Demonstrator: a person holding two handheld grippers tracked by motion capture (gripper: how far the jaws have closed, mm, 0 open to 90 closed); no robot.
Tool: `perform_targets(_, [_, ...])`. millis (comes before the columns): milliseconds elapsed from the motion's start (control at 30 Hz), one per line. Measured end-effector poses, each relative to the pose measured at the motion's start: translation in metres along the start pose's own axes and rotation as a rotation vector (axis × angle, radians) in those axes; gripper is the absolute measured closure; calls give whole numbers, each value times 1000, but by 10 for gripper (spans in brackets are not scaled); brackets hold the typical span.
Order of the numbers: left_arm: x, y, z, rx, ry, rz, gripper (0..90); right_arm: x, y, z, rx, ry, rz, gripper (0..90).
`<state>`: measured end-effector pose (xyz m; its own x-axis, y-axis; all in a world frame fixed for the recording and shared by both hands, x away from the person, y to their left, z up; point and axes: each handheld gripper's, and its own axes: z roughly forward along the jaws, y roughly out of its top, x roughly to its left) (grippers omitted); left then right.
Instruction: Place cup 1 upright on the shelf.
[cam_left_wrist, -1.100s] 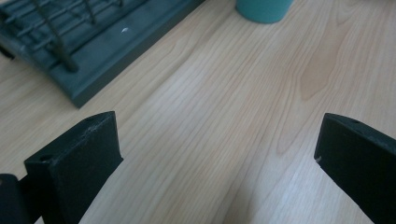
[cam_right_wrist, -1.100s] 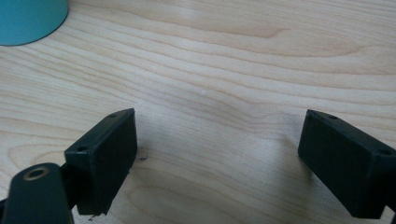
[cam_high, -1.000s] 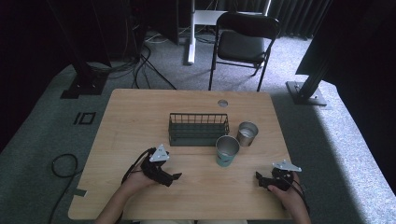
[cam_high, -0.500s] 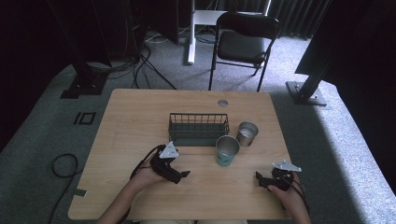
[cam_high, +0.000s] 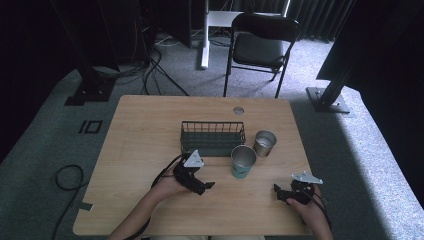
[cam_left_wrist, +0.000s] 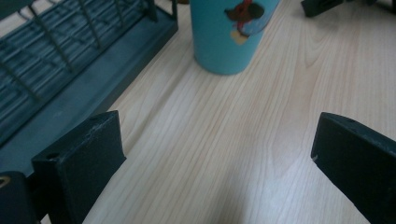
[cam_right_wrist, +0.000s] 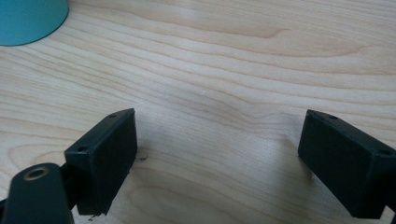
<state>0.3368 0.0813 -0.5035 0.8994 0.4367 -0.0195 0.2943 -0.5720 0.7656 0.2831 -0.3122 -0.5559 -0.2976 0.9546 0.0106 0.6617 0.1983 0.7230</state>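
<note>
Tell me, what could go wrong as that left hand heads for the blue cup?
The teal cup stands upright close beside the wire basket and the metal cup, so a push from the left gripper might tip it or knock it into them. Its fingers have just been closing with nothing between them; too narrow, they could bump the cup instead of straddling it.

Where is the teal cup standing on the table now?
In the high view the teal cup stands right of centre, just before the wire basket, beside the metal cup.
</note>
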Motion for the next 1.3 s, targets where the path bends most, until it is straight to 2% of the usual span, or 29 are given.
perform_targets(467, [-2, 21, 15, -24, -24, 15, 29, 0, 0, 0, 0, 0, 0, 113])
perform_targets(567, [-3, 24, 17, -40, -45, 13, 29, 0, 0, 0, 0, 0, 0, 113])
perform_targets(1300, [-7, 55, 40, -70, -52, 36, 28, 0, 0, 0, 0, 0, 1, 114])
